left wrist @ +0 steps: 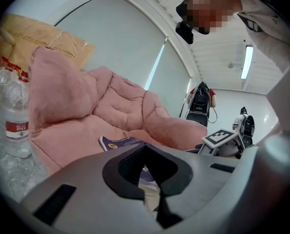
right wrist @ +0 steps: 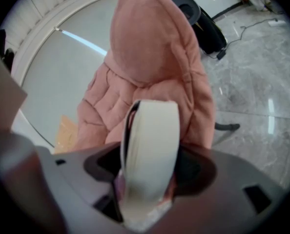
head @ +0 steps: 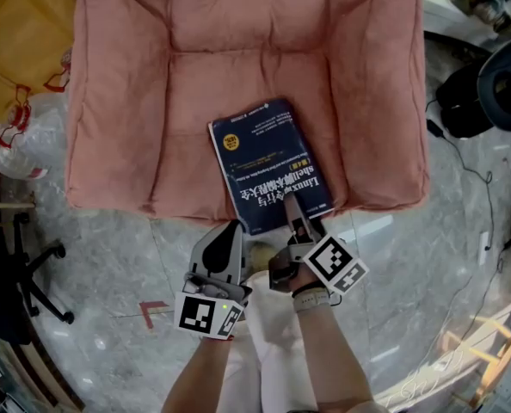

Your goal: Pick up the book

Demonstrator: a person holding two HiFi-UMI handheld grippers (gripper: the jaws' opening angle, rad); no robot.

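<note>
Grips the book point(head: 268, 157) by its near edge with the right tongs point(head: 292, 209), on the pink armchair point(head: 238, 50) seat; holds the left tongs point(head: 231, 231) closed, empty, just beside.

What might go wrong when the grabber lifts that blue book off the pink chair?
The right gripper pinches the thick book only at its near edge, so it may sag or slip out. The left gripper is shut and empty, giving no support. The book's near end overhangs the pink cushion, so a slip could drop it onto the floor.
</note>
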